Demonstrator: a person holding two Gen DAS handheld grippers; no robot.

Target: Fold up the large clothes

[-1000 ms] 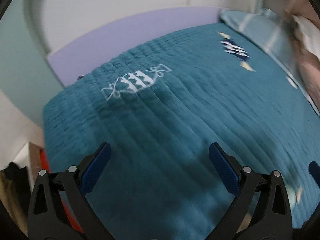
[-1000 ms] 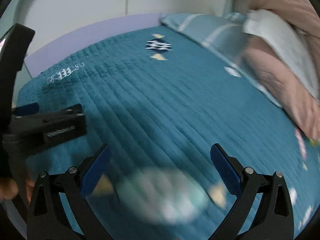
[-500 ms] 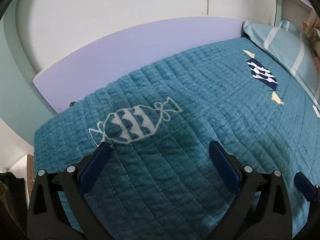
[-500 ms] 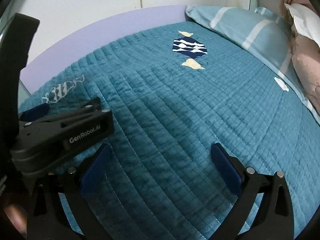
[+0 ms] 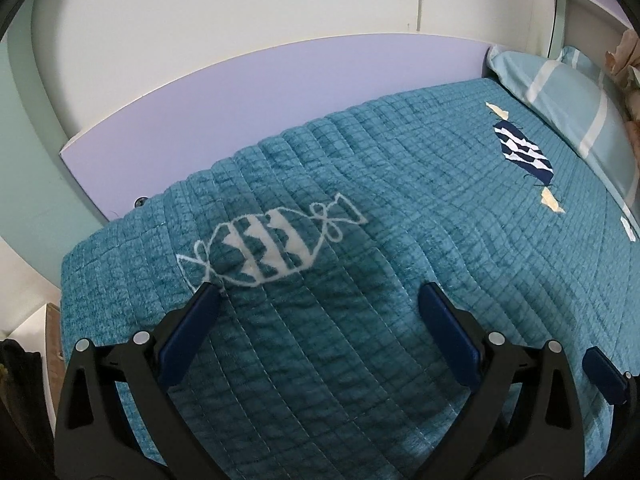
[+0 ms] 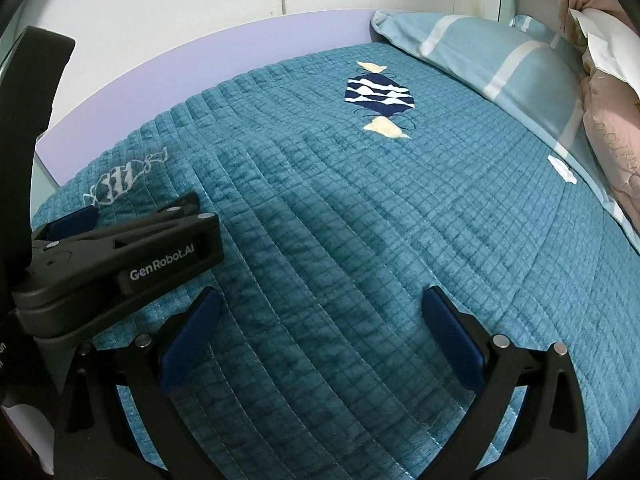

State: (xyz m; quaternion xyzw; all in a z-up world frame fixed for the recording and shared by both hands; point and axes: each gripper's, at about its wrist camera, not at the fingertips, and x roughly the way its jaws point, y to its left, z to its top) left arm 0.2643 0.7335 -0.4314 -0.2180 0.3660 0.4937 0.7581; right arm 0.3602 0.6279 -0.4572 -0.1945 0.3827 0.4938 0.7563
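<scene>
A teal quilted bedspread (image 5: 360,280) covers the bed and also fills the right wrist view (image 6: 360,220). It bears a white candy motif (image 5: 272,248) and a navy candy motif (image 6: 378,94). No garment shows in either view. My left gripper (image 5: 320,300) is open and empty above the quilt, just short of the white motif. My right gripper (image 6: 320,304) is open and empty above the quilt. The left gripper's body (image 6: 120,252) lies to the right gripper's left.
A lilac bed board (image 5: 280,80) runs along the far side, against a white wall. A pale blue striped pillow (image 6: 500,60) lies at the right end, with pink bedding (image 6: 612,112) beyond it. The bed's left edge drops off near a white cabinet (image 5: 36,328).
Both grippers have moved forward and tilted up over the quilt. The white candy motif has come closer in the left view. Both stay open.
</scene>
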